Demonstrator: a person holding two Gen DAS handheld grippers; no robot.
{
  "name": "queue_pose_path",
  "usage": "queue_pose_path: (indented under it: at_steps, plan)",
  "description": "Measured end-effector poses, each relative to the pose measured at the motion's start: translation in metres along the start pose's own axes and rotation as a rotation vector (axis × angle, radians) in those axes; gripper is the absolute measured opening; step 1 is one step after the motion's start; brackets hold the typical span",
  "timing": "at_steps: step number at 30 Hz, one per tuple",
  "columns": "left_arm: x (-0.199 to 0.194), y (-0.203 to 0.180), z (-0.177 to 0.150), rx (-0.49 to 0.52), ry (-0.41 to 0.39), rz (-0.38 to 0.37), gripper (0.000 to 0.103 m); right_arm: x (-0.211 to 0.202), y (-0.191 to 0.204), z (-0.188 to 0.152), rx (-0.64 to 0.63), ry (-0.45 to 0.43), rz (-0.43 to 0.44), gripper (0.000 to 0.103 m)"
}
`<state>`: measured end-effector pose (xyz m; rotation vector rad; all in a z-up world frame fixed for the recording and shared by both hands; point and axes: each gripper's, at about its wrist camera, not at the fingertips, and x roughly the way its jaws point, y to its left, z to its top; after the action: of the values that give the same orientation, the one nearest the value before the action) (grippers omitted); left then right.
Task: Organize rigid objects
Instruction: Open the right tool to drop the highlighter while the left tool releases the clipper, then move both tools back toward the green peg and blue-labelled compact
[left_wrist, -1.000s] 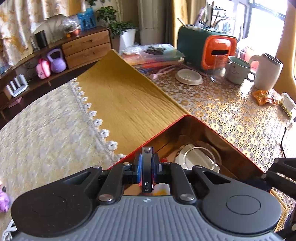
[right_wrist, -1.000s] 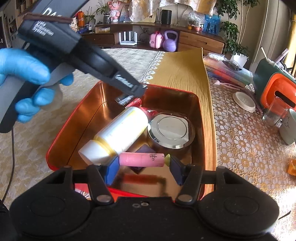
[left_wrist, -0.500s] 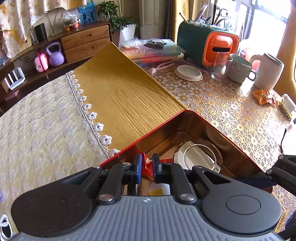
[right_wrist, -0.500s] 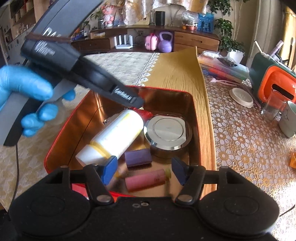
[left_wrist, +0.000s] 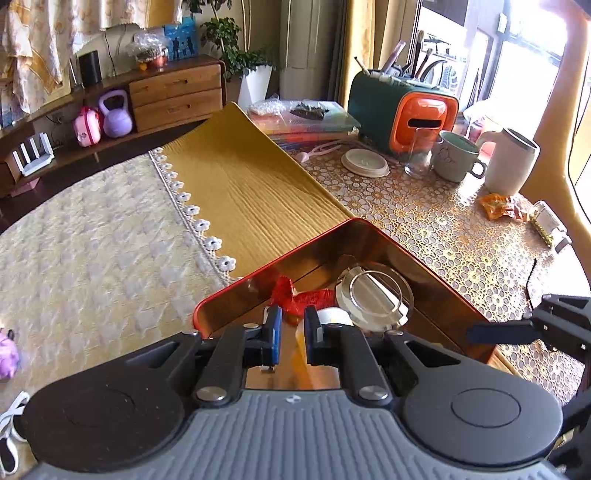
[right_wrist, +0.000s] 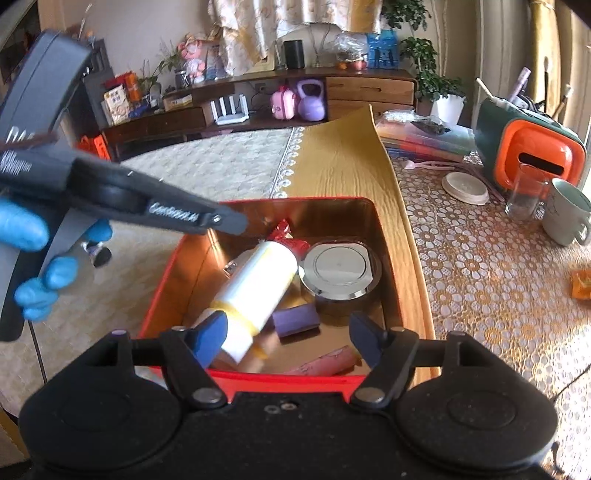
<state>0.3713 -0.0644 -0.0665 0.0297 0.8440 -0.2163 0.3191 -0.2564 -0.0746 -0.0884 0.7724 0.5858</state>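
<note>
The person's left hand (right_wrist: 35, 258) is wearing a bright blue glove. The left gripper (left_wrist: 293, 334) is showing a ribbed grey housing, black round-ended arms with silver screws, and blue pads on its fingers (left_wrist: 274, 326). Seen from the right wrist, white lettering is running along its dark side (too blurred to read). The right gripper (right_wrist: 286, 338) is showing an all-black body with the same silver screws and blue-faced fingers (right_wrist: 209, 334).

- The left wrist view looks steeply down along its own tongs (left_wrist: 291, 334), close above a corner of the red tin (left_wrist: 354, 223).
- The right wrist view faces the tin (right_wrist: 295, 378) from its near edge.
- Both share the tin's inside, the surface (left_wrist: 443, 229) and the sideboard (right_wrist: 369, 88).
</note>
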Motion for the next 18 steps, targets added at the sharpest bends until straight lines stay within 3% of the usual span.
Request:
queue_pose_path:
  at_steps: [18]
  plan:
    - [-0.087,0.018,-0.05,-0.02,-0.097,-0.029,0.012,-0.05,0.05,-0.003,0.018,-0.094,0.014,0.08]
